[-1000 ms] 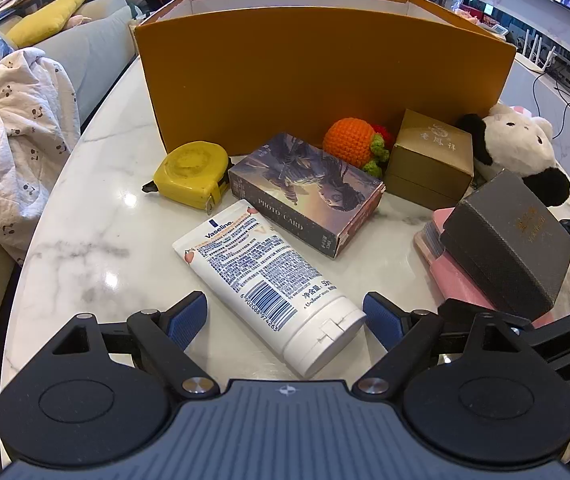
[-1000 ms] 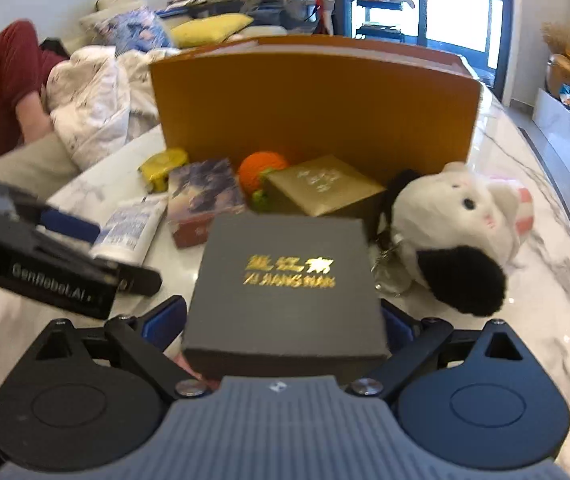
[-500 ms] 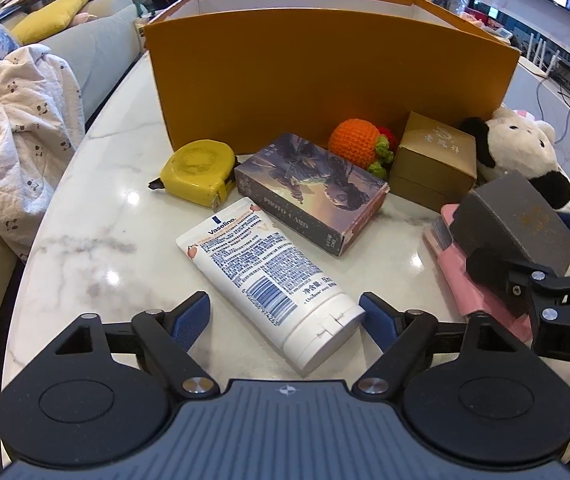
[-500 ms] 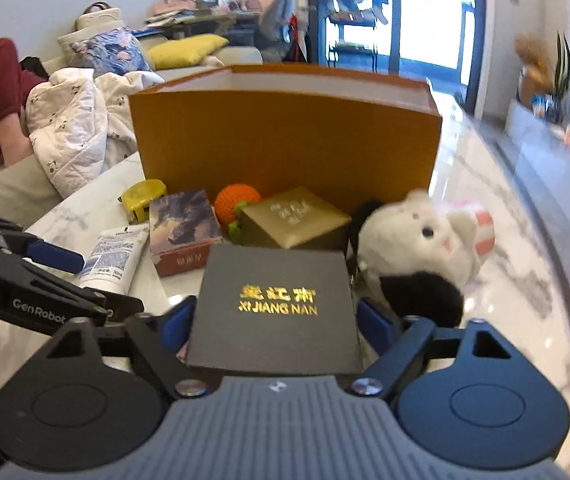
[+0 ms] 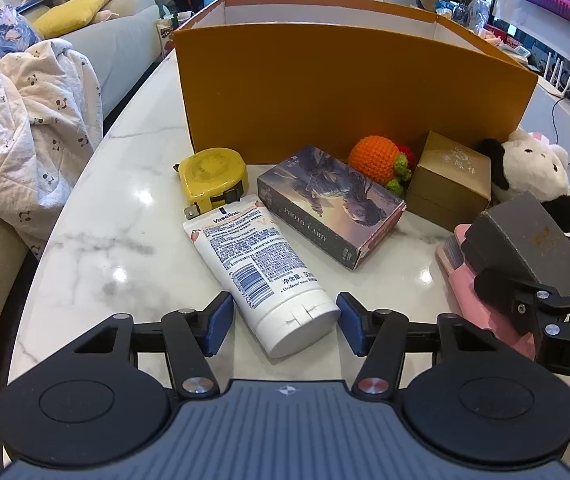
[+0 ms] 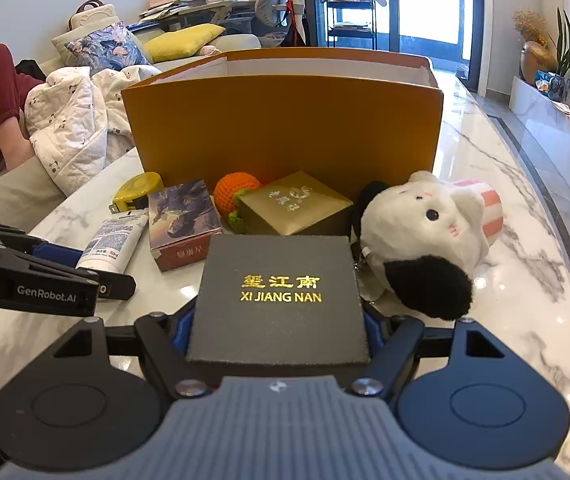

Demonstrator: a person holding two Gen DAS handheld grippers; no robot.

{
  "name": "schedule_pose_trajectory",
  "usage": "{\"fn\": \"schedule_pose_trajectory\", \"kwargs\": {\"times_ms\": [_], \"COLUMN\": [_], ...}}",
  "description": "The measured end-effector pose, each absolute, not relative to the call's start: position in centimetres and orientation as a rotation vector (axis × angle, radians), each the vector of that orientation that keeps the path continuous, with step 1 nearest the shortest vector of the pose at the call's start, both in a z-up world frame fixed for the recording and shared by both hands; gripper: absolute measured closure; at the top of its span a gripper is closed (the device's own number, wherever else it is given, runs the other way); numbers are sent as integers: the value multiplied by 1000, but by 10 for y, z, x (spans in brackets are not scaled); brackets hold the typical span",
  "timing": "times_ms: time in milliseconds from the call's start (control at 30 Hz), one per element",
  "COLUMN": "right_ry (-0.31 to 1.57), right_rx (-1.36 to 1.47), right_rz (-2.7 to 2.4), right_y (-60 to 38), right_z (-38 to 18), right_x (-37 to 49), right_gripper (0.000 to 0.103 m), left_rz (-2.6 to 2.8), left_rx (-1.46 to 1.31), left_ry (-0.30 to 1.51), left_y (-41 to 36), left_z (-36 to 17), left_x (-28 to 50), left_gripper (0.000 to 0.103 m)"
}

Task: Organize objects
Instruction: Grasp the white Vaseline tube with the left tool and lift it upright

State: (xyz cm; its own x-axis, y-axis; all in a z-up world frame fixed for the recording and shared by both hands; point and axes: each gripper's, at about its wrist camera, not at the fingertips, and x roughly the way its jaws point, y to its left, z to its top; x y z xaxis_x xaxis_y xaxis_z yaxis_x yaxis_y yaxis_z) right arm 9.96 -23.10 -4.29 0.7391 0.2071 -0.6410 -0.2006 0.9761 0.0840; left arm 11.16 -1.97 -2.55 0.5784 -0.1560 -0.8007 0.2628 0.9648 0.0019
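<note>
Standing open, orange box [image 5: 345, 92] shows only white inner walls.

A white marble table [image 5: 97, 248] is seen bearing an orange box [image 5: 349, 92], tape measure [image 5: 213, 174], lotion tube [image 5: 261, 272], card box [image 5: 329, 204], gold box [image 5: 451, 180] and plush toy [image 5: 533, 172].

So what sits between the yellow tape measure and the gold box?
In the left wrist view, the photo card box and, behind it, the crocheted orange lie between the tape measure and the gold box.
</note>
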Motion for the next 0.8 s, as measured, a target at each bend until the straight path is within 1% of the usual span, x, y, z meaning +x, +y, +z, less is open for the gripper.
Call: {"fn": "schedule_pose_trajectory", "kwargs": {"times_ms": [500,800], "right_ry": [676,678], "right_rx": [31,29], "right_rz": [226,225], "right_y": [-237,-236], "right_z": [-37,-37], "right_x": [96,96], "right_gripper": [27,27], "left_rz": [-249,-243], "left_rx": [101,108], "left_ry": [818,702], "left_y": [-14,-15], "left_z": [-3,14], "left_x": [102,95], "left_gripper": [41,45]}}
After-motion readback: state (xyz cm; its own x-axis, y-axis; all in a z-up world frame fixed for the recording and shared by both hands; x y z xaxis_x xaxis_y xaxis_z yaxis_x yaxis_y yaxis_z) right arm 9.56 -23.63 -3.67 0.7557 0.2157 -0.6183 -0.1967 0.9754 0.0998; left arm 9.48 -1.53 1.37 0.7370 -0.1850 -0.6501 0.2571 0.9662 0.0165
